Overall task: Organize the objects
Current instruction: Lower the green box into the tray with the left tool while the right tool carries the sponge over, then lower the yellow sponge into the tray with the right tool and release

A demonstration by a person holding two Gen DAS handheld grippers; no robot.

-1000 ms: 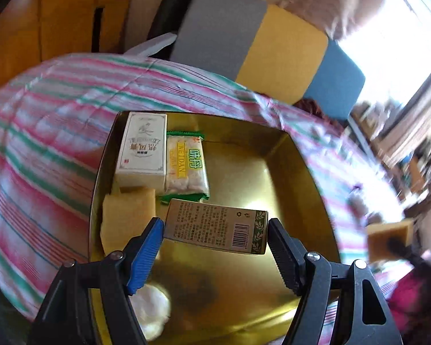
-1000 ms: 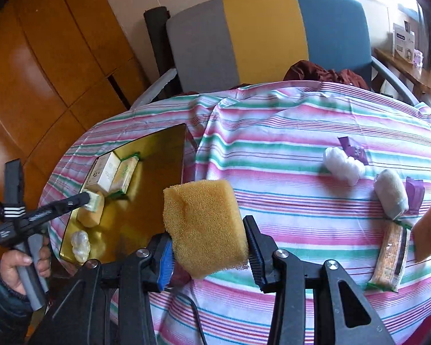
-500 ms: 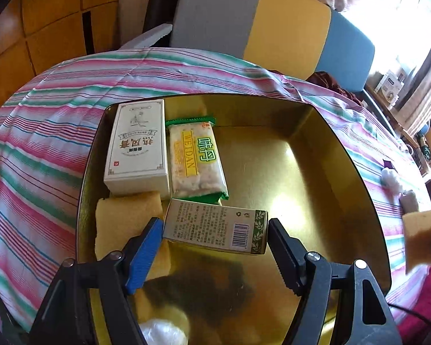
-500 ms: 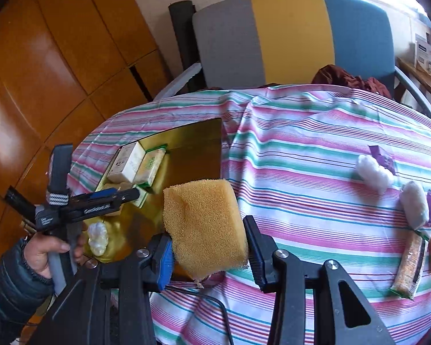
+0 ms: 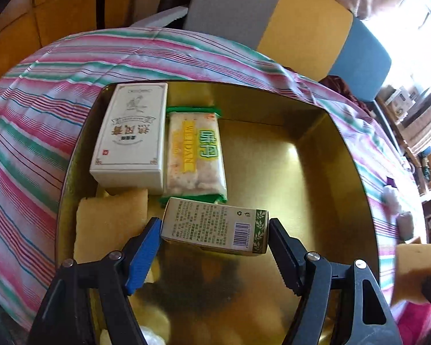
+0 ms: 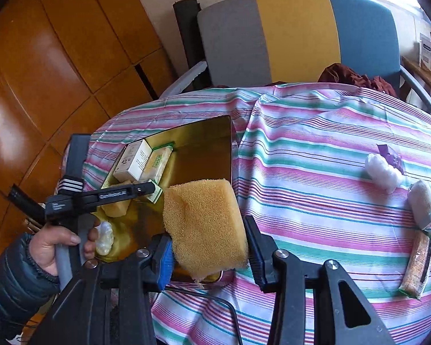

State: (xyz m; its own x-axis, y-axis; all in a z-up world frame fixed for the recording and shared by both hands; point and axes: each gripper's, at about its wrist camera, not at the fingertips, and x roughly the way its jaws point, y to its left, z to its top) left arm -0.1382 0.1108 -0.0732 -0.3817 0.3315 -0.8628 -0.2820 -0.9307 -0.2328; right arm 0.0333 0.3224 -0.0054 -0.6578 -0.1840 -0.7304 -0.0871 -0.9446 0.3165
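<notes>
The small green-trimmed box (image 5: 215, 225) is clamped end to end in the left claw (image 5: 214, 230), low over the gold tray (image 5: 356, 189). Ahead lie a white box (image 5: 130, 135) and snack pack (image 5: 195, 155); rightward the tray floor is bare. The right claw (image 6: 208, 243) grips a yellow sponge (image 6: 205, 224) over the tray's near rim.

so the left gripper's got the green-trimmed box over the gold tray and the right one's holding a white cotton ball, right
Not quite. The right gripper holds a yellow sponge, as the right wrist view shows; the cotton ball lies on the striped cloth. The left gripper does have the green-trimmed box over the gold tray.
</notes>
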